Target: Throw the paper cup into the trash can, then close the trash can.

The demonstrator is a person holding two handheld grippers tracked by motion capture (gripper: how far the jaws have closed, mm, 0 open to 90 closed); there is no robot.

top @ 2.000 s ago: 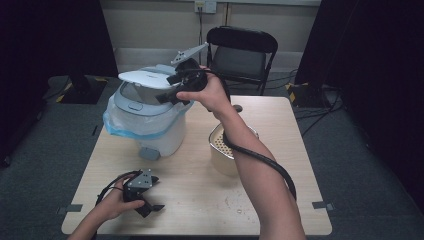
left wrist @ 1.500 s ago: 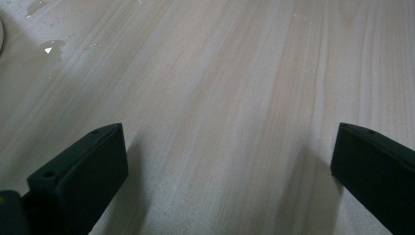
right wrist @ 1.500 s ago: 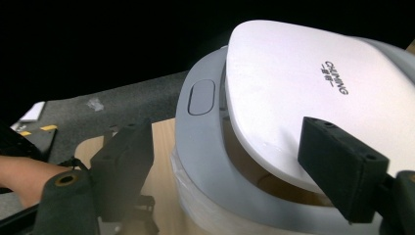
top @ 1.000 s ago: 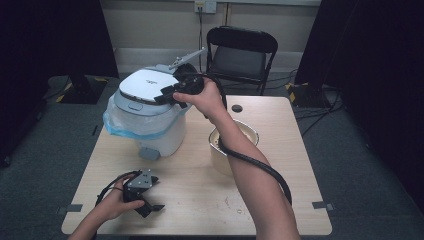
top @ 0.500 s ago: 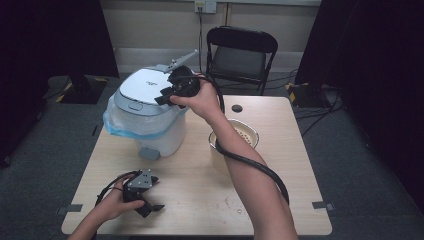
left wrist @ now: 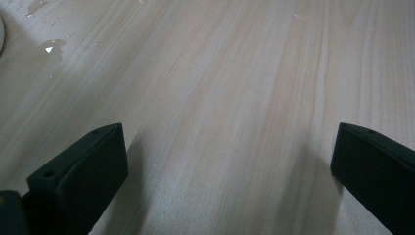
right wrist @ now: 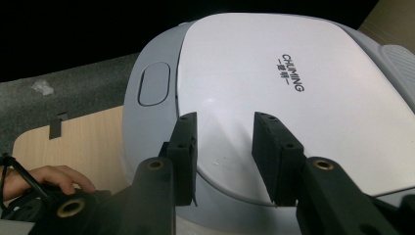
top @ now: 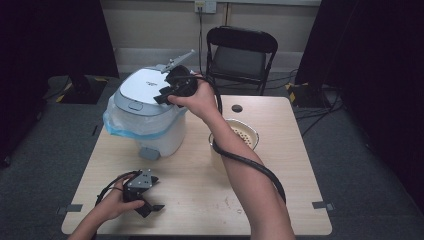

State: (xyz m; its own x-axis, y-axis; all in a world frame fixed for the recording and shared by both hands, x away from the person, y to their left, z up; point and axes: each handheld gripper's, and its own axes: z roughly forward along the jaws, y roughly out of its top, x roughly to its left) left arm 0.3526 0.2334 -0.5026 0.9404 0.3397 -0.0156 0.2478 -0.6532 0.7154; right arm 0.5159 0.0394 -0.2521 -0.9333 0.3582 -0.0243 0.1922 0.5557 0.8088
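Pale wood forms the table (top: 280,195), on which all items are set. At its far left a white rice cooker (top: 145,120) is seen, its lower body wrapped in clear blue-tinted plastic and its lid (right wrist: 293,93) lying shut; the lid bears a grey release button (right wrist: 153,83) toward the near-left edge and dark lettering across the middle. A black folding chair (top: 242,55) is placed beyond the far edge of the table. To the right of the cooker, a cream bowl (top: 247,132) with a perforated insert is partly hidden by the person's right forearm. A small dark round mark (top: 237,108) is seen on the far part of the table.

The right gripper (top: 172,90) is held over the right part of the lid; in the right gripper view its jaws are parted by a narrow gap, empty, with the tips just above or on the lid surface — contact cannot be told. The left gripper (top: 142,192) is rested at the near left of the table under the left hand (top: 112,202); in the left gripper view its jaws are spread wide over bare wood, nothing between them. A few water droplets (left wrist: 51,47) are seen on the wood.
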